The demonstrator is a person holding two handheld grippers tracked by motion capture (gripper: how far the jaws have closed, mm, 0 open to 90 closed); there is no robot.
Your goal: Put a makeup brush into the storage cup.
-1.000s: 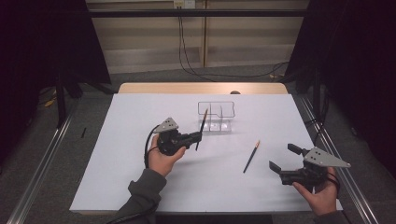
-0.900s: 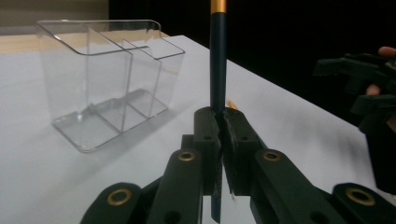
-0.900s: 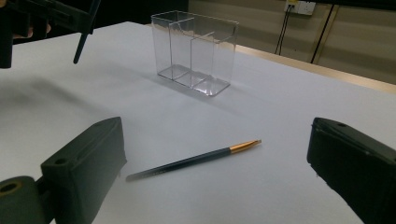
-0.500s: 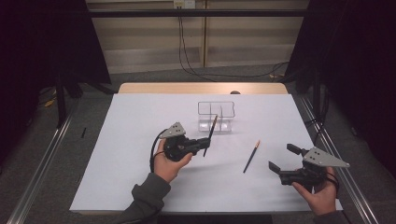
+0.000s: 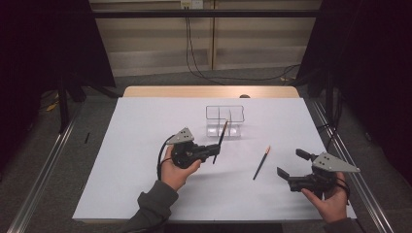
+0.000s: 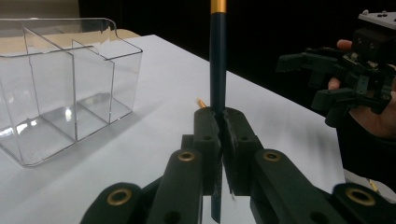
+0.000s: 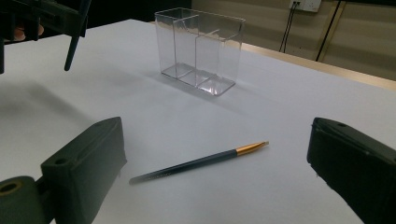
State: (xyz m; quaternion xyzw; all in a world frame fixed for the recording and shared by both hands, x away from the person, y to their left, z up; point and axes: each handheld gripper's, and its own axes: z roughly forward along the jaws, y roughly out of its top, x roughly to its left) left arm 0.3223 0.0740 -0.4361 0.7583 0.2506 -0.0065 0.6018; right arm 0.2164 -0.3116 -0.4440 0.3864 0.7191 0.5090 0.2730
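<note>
Left of centre in the high view, the left claw [image 5: 214, 149] is clamped on a dark pencil [image 5: 219, 141] that stands nearly upright, just below the clear divided box [image 5: 224, 120] on the white tabletop [image 5: 126, 145]. Right of centre lies a second pencil [image 5: 261, 163]. At lower right, the right claw [image 5: 293, 162] is spread apart, holding nothing.

White-covered table [image 5: 121, 160], grey floor [image 5: 48, 160], dark curtains [image 5: 43, 43], cables [image 5: 194, 53] on wall.
</note>
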